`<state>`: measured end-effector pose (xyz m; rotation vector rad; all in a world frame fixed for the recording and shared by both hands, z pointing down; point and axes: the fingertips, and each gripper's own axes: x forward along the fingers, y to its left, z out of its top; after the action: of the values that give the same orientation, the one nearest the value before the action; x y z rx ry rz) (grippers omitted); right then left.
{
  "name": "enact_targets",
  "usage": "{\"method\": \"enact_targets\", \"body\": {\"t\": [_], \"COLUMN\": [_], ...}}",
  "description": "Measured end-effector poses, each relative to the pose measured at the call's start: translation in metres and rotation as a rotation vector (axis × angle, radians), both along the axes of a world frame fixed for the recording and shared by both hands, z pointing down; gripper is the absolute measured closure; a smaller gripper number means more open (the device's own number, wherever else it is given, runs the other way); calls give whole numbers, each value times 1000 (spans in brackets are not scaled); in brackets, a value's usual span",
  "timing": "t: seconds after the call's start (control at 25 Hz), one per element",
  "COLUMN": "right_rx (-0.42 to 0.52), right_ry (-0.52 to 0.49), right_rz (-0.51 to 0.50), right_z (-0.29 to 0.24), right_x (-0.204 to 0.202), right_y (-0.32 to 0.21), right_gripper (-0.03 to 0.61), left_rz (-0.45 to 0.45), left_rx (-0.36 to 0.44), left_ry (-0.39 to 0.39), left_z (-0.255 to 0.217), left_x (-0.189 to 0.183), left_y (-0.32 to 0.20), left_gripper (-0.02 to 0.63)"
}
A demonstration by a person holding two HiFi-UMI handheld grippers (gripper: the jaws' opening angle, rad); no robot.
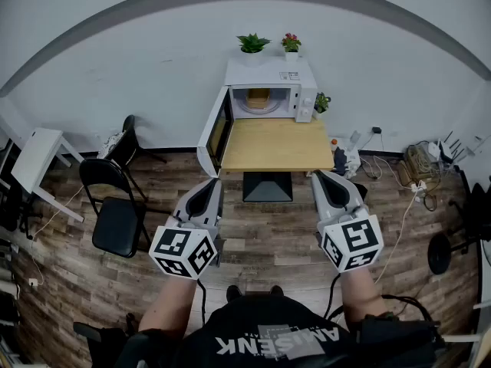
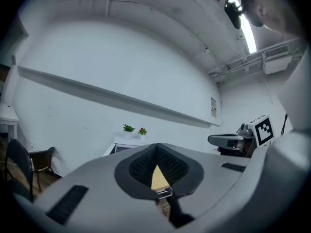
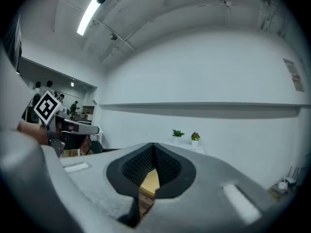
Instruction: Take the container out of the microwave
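Yellowish container [image 1: 258, 96] sits inside open microwave [image 1: 268, 73].

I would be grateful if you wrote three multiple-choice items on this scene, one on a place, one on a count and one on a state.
1. Where is the container relative to the microwave? A. on top B. inside C. beneath
2. How many potted plants stand on top of the microwave? A. two B. one C. four
3. How is the microwave door? A. shut B. taken off C. swung open
Answers: 1 B, it sits in the cavity; 2 A, two pots stand there; 3 C, it hangs open leftward.
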<state>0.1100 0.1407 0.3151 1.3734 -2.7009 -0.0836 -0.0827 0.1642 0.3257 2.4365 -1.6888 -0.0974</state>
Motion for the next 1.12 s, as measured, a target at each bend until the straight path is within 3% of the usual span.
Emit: {"method": "enact_targets", "body": {"t": [0.72,0.92,1.12], "right_rx": [23,31,38], "right_ry": [0,-1,3], "right_rz": [-31,-36,-58], "right_z": [1,-1,3], "right_x": [18,33,52], "right_y": [-5,-7,-7], "right_gripper": [578,579,578], "left_rz": [-32,-14,-26], "left_rx": [3,-8,4], "left_ry": [-53,-13,-71], "left_z": [3,2,6], "left_x": [20,39,60], "left_y": [-4,-8,-13], "left_gripper": [612,612,612]}}
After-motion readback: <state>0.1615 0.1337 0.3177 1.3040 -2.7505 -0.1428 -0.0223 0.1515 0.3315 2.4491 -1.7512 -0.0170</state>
